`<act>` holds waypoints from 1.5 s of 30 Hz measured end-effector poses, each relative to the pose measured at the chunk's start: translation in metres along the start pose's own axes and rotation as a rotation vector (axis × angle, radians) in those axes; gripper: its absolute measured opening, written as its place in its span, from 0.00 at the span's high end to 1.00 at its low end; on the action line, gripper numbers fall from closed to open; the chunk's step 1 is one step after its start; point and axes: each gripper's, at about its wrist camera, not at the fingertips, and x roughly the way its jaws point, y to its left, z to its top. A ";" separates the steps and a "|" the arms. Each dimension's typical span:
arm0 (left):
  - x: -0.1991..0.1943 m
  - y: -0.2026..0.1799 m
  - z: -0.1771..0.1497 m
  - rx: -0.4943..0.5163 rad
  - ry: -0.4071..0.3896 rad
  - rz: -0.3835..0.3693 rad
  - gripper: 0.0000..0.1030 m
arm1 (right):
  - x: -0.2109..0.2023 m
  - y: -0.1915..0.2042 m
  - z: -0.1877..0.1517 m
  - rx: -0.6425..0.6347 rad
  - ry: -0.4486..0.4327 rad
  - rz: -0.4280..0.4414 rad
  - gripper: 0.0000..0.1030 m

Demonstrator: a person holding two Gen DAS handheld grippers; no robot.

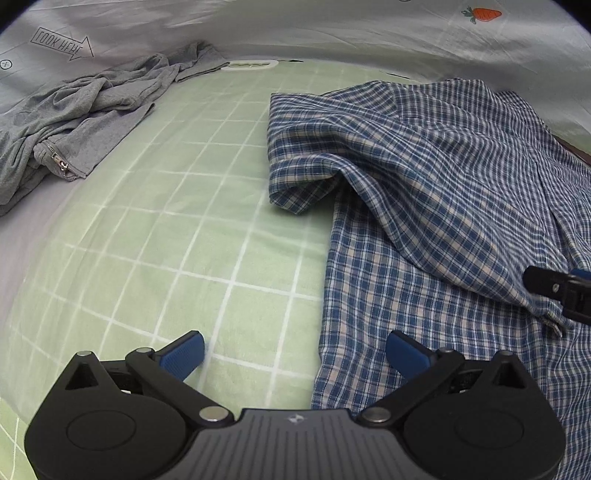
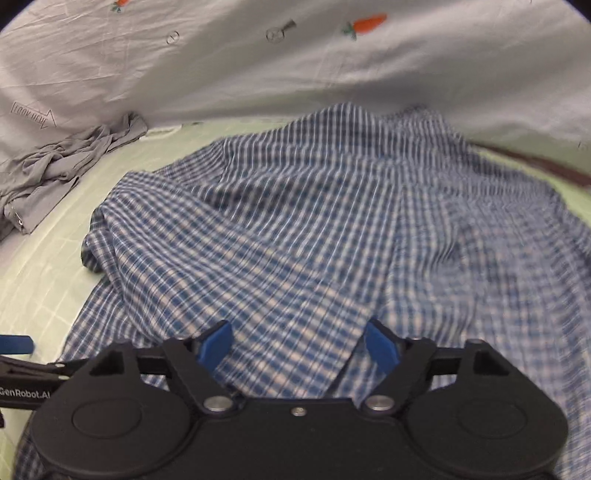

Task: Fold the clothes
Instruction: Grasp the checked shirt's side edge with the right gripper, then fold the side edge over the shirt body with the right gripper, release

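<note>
Left gripper [image 1: 295, 354] wide open, holding nothing, low over the left hem edge of the plaid shirt [image 1: 424, 192]; one pad over the green grid sheet [image 1: 177, 229], the other over shirt fabric; right gripper [image 2: 299, 345] also spread, with plaid cloth bunched between its jaws, but that view is motion-blurred, so it probably isn't pinching yet, hard to be sure; shirt lies spread on the sheet, right of centre, one sleeve [image 1: 306, 173] flopped back across the body, cuff end near the right gripper in the left view; grey zip garment [image 1: 81, 122] crumpled well apart at far left, partly on the pale printed sheet [image 1: 332, 33]; shirt looks thin woven cotton: light, limp, no stiffness, will drape and wrinkle, may slide on the smooth sheet; best holds judged to be doubled edges, such as hem, cuff, shoulder seam or collar, pinching the layers to be moved; lift low to avoid dragging the body.
</note>
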 end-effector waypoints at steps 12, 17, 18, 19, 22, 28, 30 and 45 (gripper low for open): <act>0.001 0.000 -0.001 -0.002 -0.015 0.001 0.00 | 0.002 0.012 -0.008 -0.063 0.012 0.061 0.68; 0.000 0.001 -0.003 0.012 -0.036 -0.006 0.00 | -0.014 0.018 -0.008 -0.110 -0.051 0.063 0.86; 0.000 0.001 -0.004 0.015 -0.040 -0.007 0.00 | -0.019 0.019 -0.007 -0.117 -0.070 0.061 0.86; 0.000 0.002 -0.004 0.018 -0.044 -0.009 0.00 | -0.024 0.017 -0.006 -0.113 -0.091 0.056 0.86; 0.000 0.002 -0.005 0.029 -0.055 -0.019 0.00 | -0.041 0.007 -0.002 -0.075 -0.157 0.013 0.86; 0.001 0.000 -0.001 0.024 -0.027 -0.012 0.00 | -0.081 -0.041 -0.004 0.091 -0.261 -0.071 0.86; -0.003 -0.005 0.004 0.017 -0.012 0.009 0.00 | -0.088 -0.059 -0.008 0.115 -0.266 -0.090 0.86; -0.055 -0.172 -0.046 -0.012 -0.011 -0.065 0.00 | -0.114 -0.156 -0.018 0.062 -0.195 0.056 0.86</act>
